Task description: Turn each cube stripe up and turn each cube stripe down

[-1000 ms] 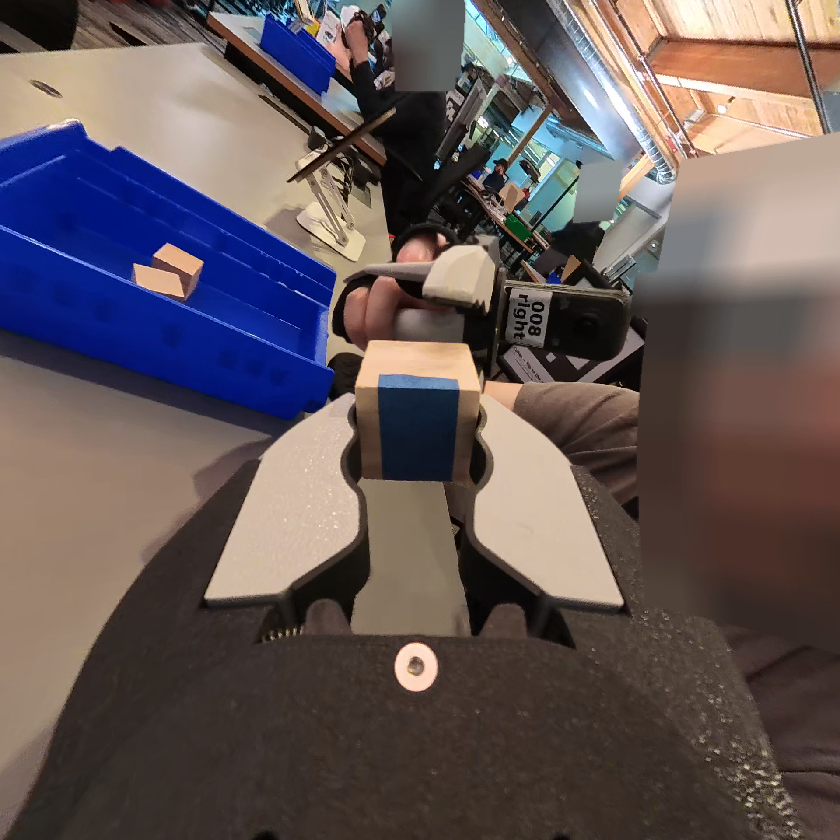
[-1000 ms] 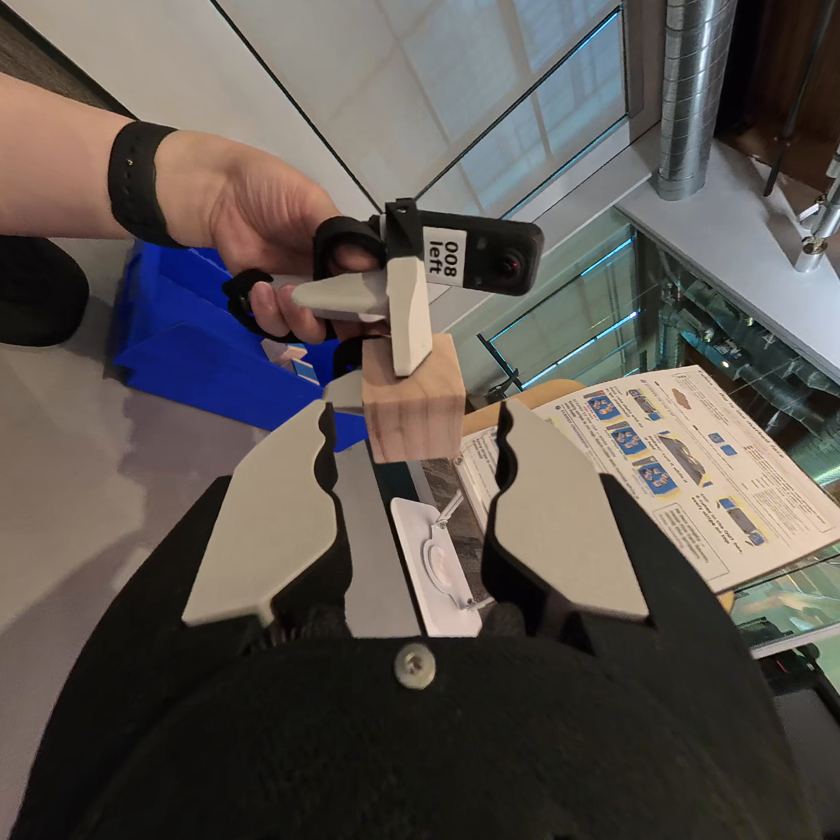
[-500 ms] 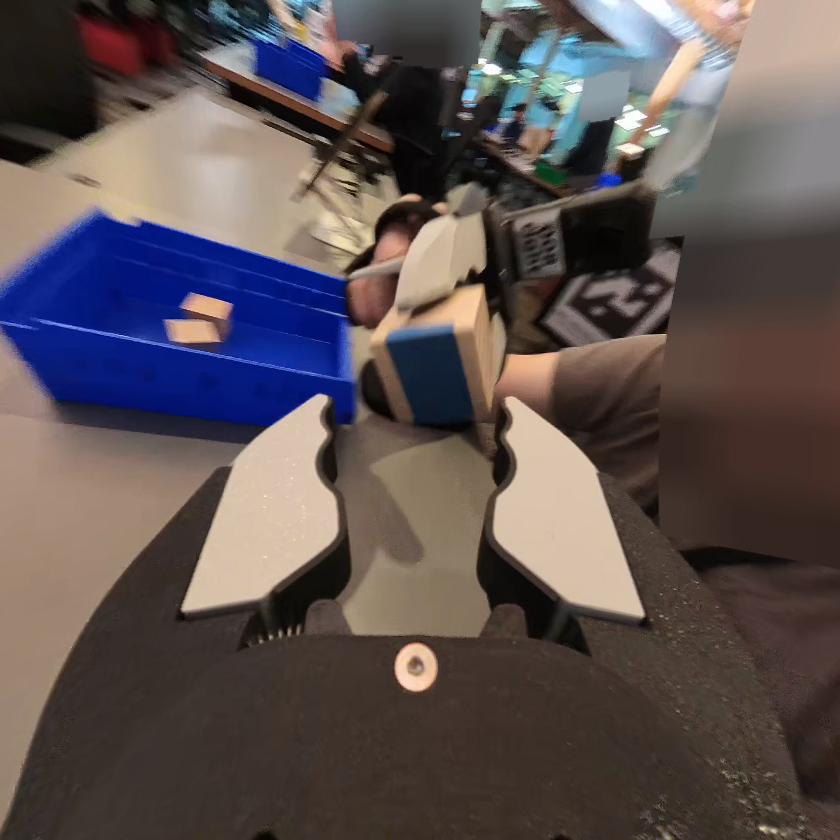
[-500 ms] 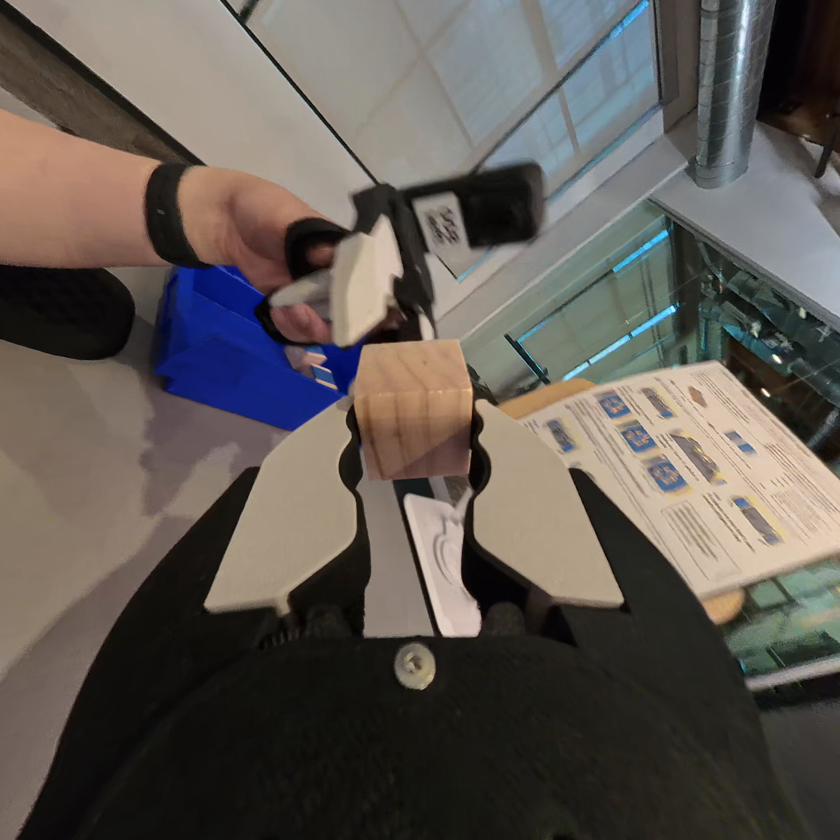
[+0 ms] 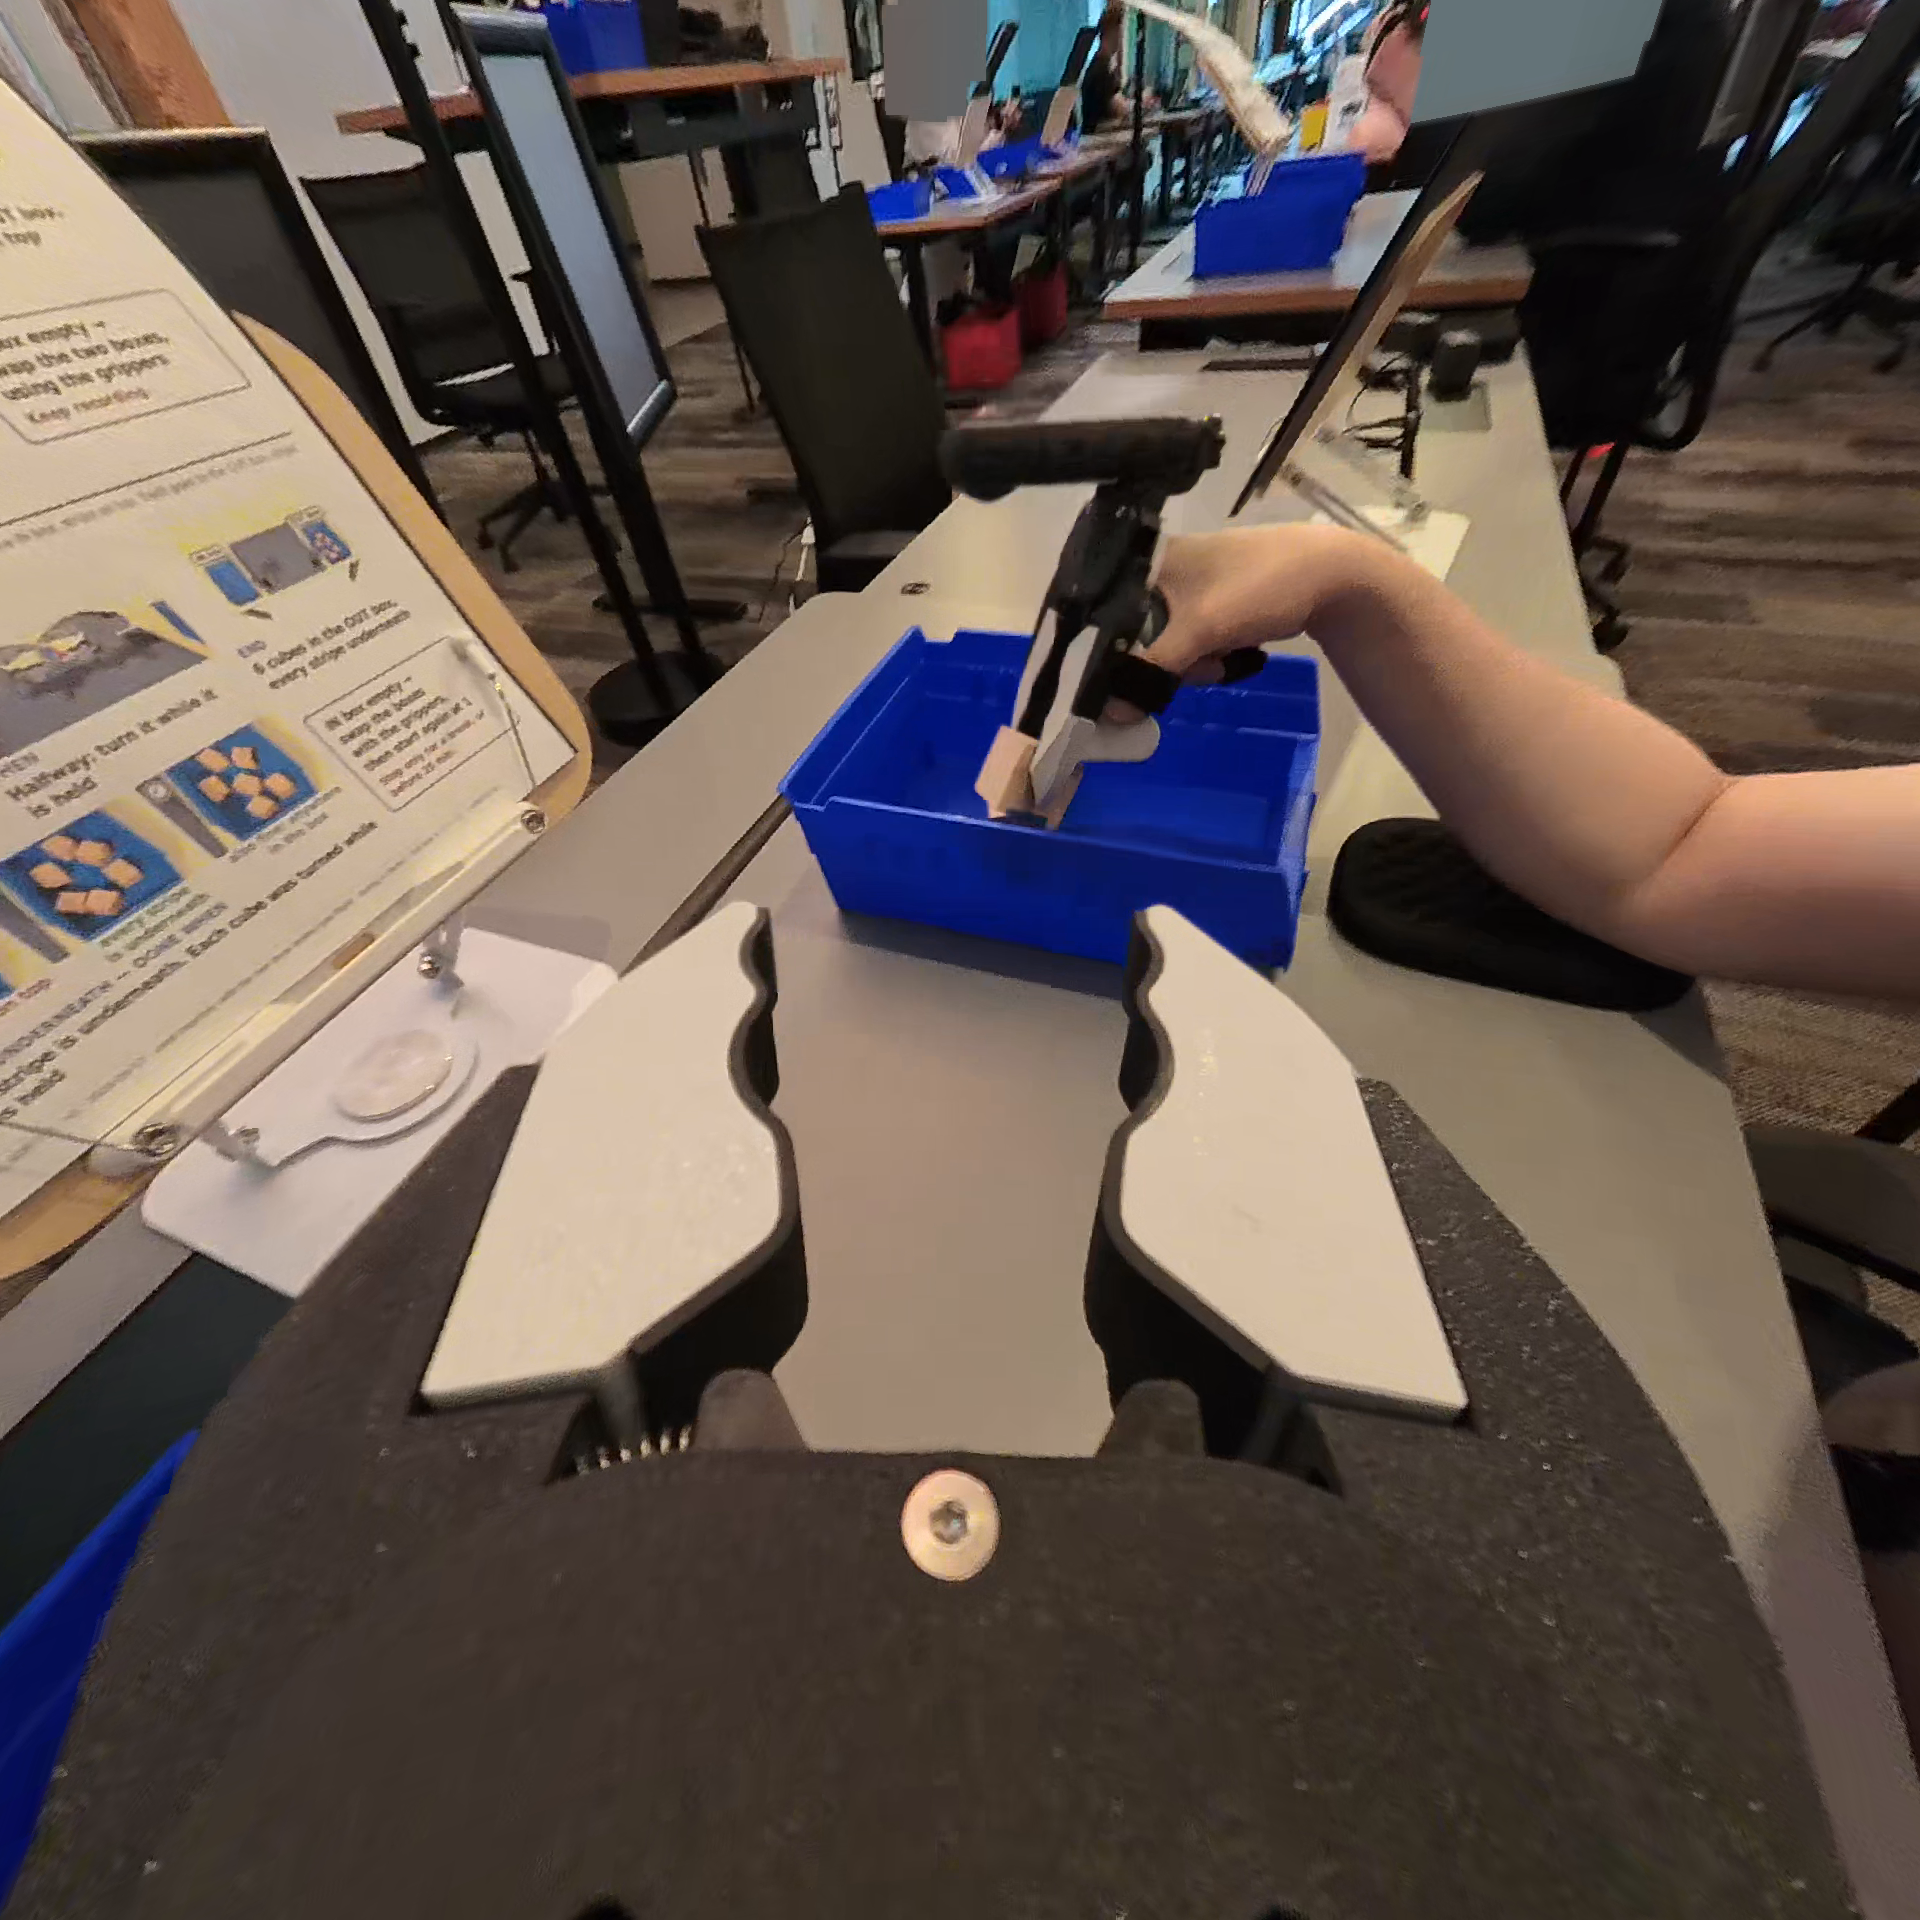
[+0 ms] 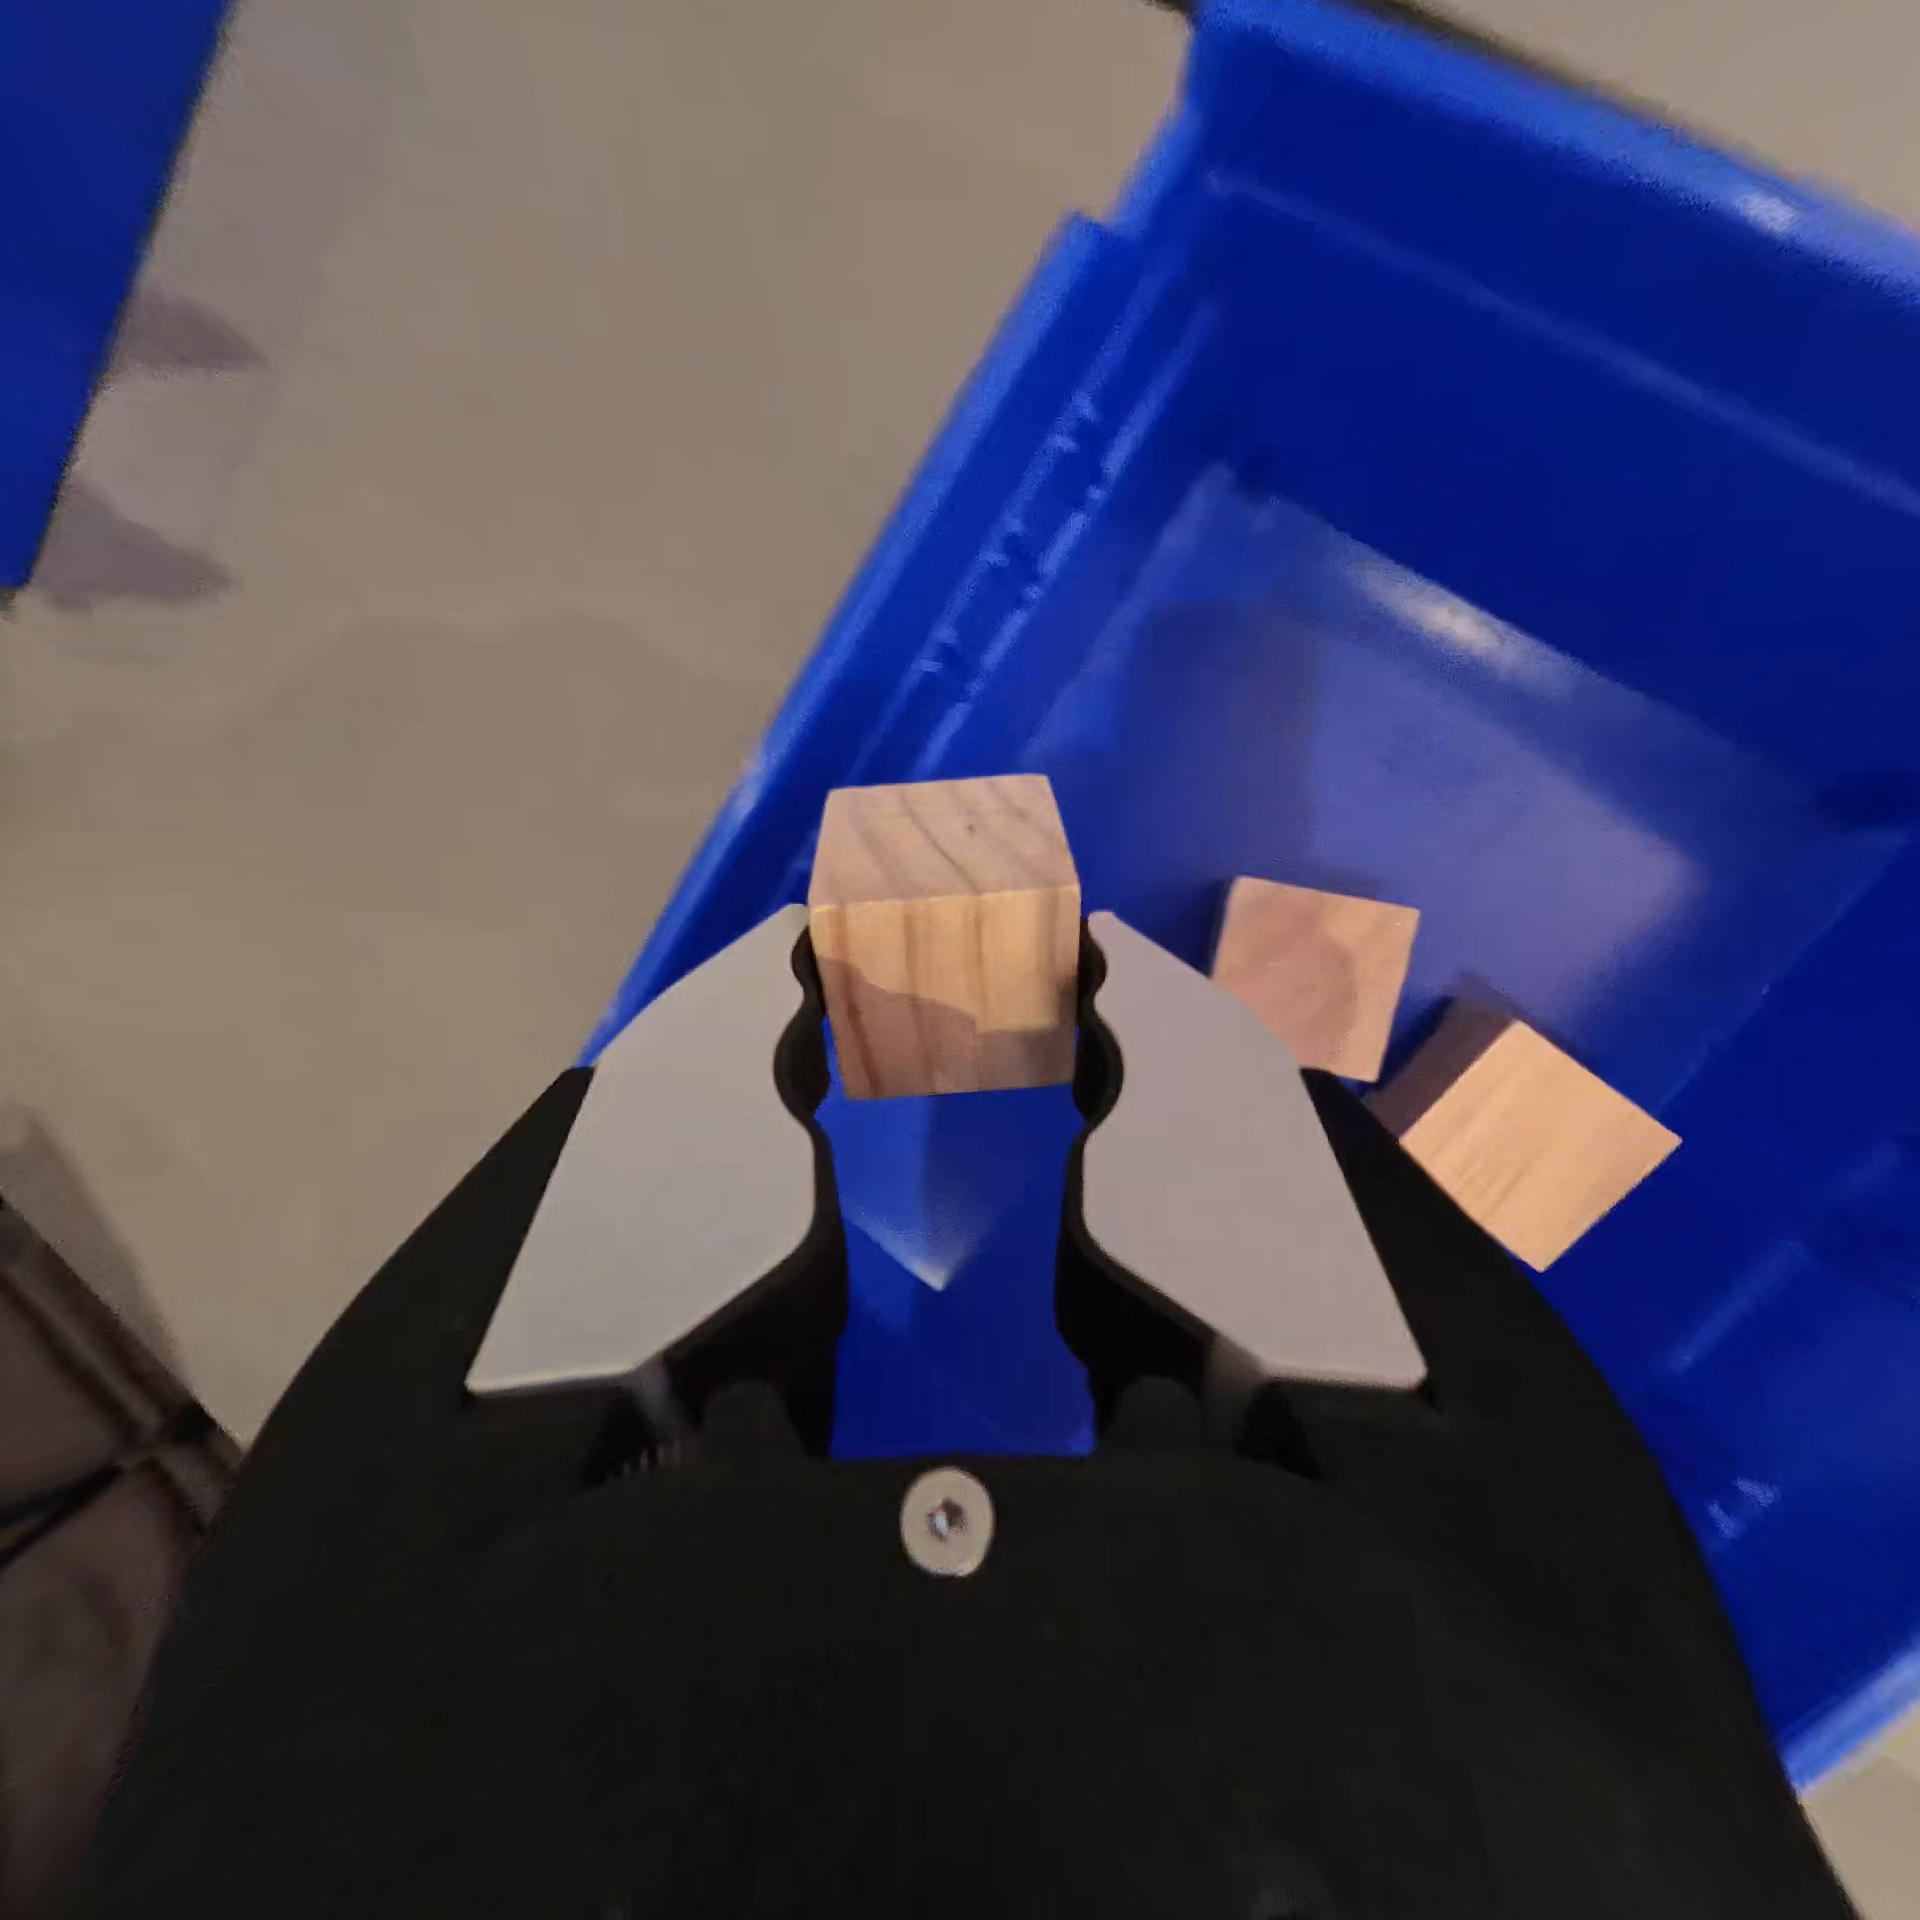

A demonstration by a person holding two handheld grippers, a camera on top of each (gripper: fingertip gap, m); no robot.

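Observation:
My right gripper (image 6: 945, 940) is shut on a wooden cube (image 6: 943, 951) and holds it over the near-left part of a blue bin (image 6: 1558, 520). No stripe shows on the cube's visible faces. Two more wooden cubes (image 6: 1314, 977) (image 6: 1527, 1138) lie on the bin floor, plain faces showing. My left gripper (image 5: 948, 935) is open and empty above the grey table. In the left wrist view the right gripper (image 5: 1049, 790) reaches down into the blue bin (image 5: 1039, 883) with the cube (image 5: 1006, 774) in its jaws.
An instruction board (image 5: 208, 675) on a white stand leans at the left. A black wrist rest (image 5: 1475, 914) lies right of the bin under the person's forearm (image 5: 1507, 748). A second blue bin's edge (image 6: 83, 260) shows at upper left in the right wrist view. Chairs and desks stand behind.
The cube passed from my left gripper to my right. The left gripper opened and drew back. The right gripper shut on the cube and swung down over the blue bin.

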